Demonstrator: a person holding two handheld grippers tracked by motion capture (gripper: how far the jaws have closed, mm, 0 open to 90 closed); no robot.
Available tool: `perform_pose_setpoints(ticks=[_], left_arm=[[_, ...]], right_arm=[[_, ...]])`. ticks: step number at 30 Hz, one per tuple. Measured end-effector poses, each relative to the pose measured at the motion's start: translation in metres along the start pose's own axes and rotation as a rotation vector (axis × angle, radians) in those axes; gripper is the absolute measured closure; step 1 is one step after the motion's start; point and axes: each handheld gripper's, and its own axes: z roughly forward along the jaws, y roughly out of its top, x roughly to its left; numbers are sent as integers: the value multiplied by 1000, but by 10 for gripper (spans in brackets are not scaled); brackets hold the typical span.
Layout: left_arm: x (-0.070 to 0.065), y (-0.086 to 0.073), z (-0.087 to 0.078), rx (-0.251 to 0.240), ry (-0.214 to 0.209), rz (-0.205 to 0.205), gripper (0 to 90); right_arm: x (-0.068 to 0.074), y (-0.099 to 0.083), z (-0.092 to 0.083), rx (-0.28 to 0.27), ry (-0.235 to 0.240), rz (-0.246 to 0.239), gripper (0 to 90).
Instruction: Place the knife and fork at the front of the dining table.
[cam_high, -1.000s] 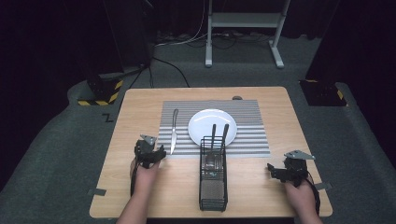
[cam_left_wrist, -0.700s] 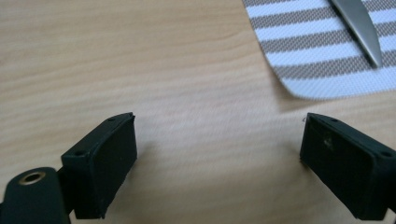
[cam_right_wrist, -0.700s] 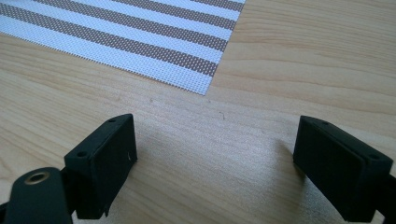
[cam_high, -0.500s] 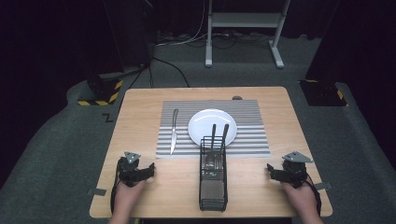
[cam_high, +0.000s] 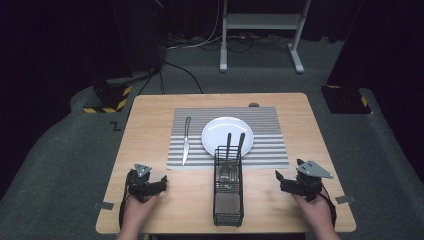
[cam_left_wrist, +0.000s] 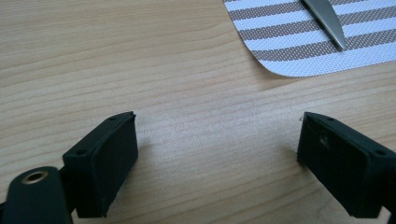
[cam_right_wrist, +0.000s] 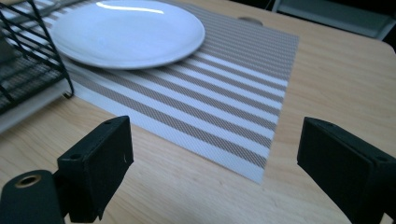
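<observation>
Wire caddy (cam_high: 228, 192) holds two utensils (cam_high: 234, 146); plate (cam_high: 227, 135) bare — left gripper (cam_high: 159, 184), right gripper (cam_high: 281, 180) both released.

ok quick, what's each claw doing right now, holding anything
Left claw: open, has just been opening, nothing between the jaws, only bare table.
Right claw: open, holding nothing, pointed toward the striped mat.

Left gripper (cam_high: 159, 184) just opened wide — right gripper (cam_high: 278, 178) agape too — both empty.
</observation>
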Motion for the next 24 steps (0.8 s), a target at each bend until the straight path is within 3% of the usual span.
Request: perform_pose_setpoints(ticks=[4, 8, 12, 19, 21, 24], left_arm=[[0, 0, 0, 3, 1, -2, 104], [1, 0, 0, 10, -3, 10, 82], [1, 0, 0, 10, -4, 10, 81], [1, 0, 0, 11, -6, 10, 80], [1, 0, 0, 11, -6, 10, 81], [1, 0, 0, 11, -6, 11, 80]], right_arm=[[11, 12, -1, -67, 20, 2, 103], [18, 30, -4, -122, 33, 49, 105], [28, 44, -4, -167, 28, 59, 115], [47, 60, 5, -204, 35, 98, 114], [51, 67, 6, -235, 67, 88, 130], [59, 78, 8, -226, 72, 67, 147]])
